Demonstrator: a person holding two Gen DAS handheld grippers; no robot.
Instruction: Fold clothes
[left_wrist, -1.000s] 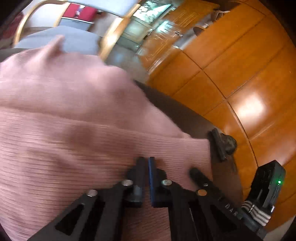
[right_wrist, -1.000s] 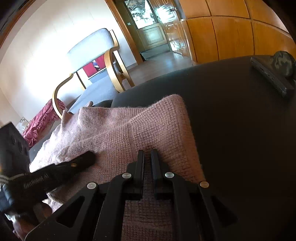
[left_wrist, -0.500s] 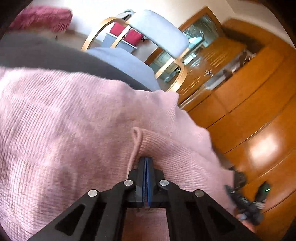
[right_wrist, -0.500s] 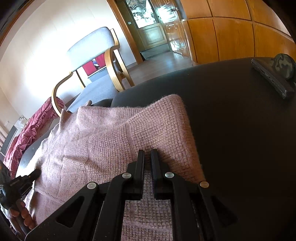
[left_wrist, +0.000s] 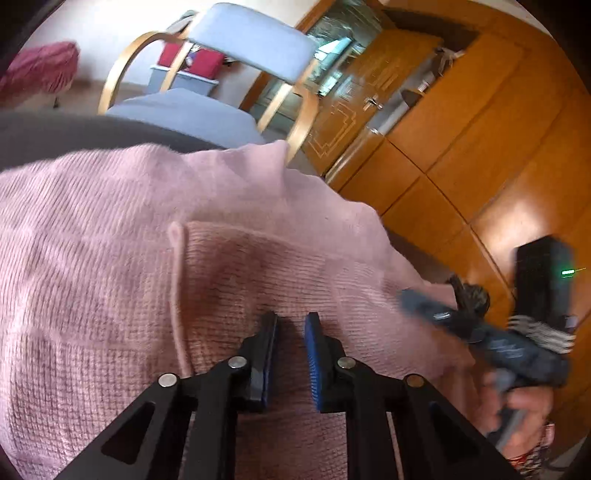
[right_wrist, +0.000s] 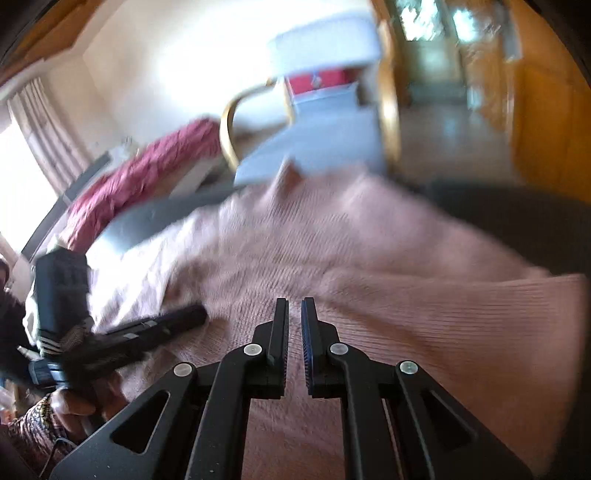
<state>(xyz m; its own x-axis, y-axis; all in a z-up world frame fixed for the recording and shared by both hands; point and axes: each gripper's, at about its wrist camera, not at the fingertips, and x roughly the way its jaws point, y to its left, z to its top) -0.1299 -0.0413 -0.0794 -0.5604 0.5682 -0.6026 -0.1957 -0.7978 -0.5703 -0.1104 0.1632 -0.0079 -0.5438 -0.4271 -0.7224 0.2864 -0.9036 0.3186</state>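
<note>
A pink knit sweater (left_wrist: 110, 258) lies spread over a dark table (left_wrist: 55, 136). One part is folded over it, and that fold's edge (left_wrist: 176, 280) runs just left of my left gripper (left_wrist: 290, 317). The left jaws are opening, with only a narrow gap and no cloth pinched between them. My right gripper (right_wrist: 294, 302) hovers shut over the sweater (right_wrist: 406, 277), with nothing in it. In the left wrist view the right gripper (left_wrist: 410, 297) shows blurred at the sweater's right edge. The left gripper (right_wrist: 199, 314) rests low on the cloth in the right wrist view.
A grey armchair (left_wrist: 251, 40) with bent wooden arms stands just beyond the table's far edge. Orange wooden cabinets (left_wrist: 480, 129) fill the right side. Dark red bedding (right_wrist: 140, 173) lies at the far left. Bare dark tabletop (right_wrist: 535, 214) shows right of the sweater.
The left jaws, shut on a fold of the sweater half a second ago, have parted and the fold lies flat. My right gripper has swung left and rolled; its view is blurred.
</note>
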